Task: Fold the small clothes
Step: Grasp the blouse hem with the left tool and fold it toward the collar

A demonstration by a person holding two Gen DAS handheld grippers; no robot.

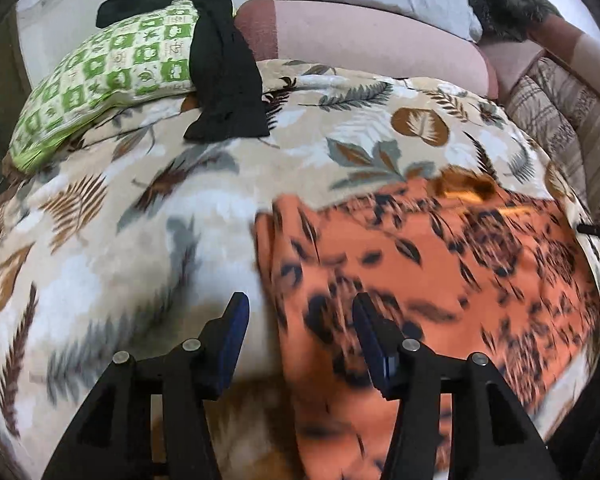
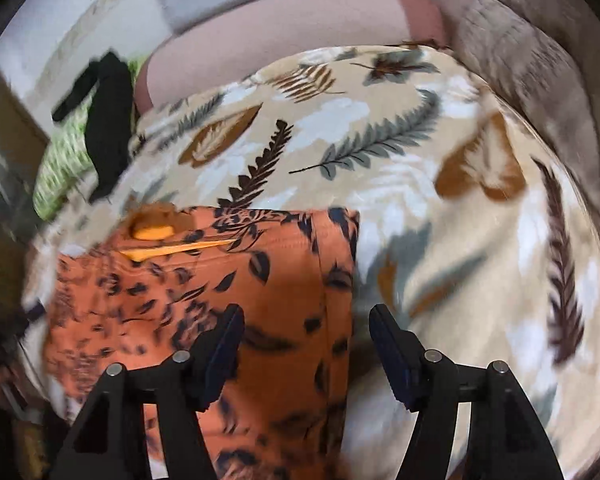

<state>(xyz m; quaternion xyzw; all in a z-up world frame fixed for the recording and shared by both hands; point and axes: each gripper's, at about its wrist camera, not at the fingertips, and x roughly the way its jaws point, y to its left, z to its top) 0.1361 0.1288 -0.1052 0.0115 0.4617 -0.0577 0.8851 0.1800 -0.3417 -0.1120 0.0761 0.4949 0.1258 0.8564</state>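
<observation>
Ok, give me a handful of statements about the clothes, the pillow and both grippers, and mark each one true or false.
1. The orange leaf-print garment lies on the leaf-patterned blanket. True.
2. The black garment is draped over the green-and-white pillow. True.
3. The left gripper is clamped shut on the orange garment. False: its fingers stand apart, gripping nothing.
4. The right gripper holds the black garment. False: it is open and empty above the orange garment's edge.
5. The pillow is blue and striped. False: it has a green-and-white check.
</observation>
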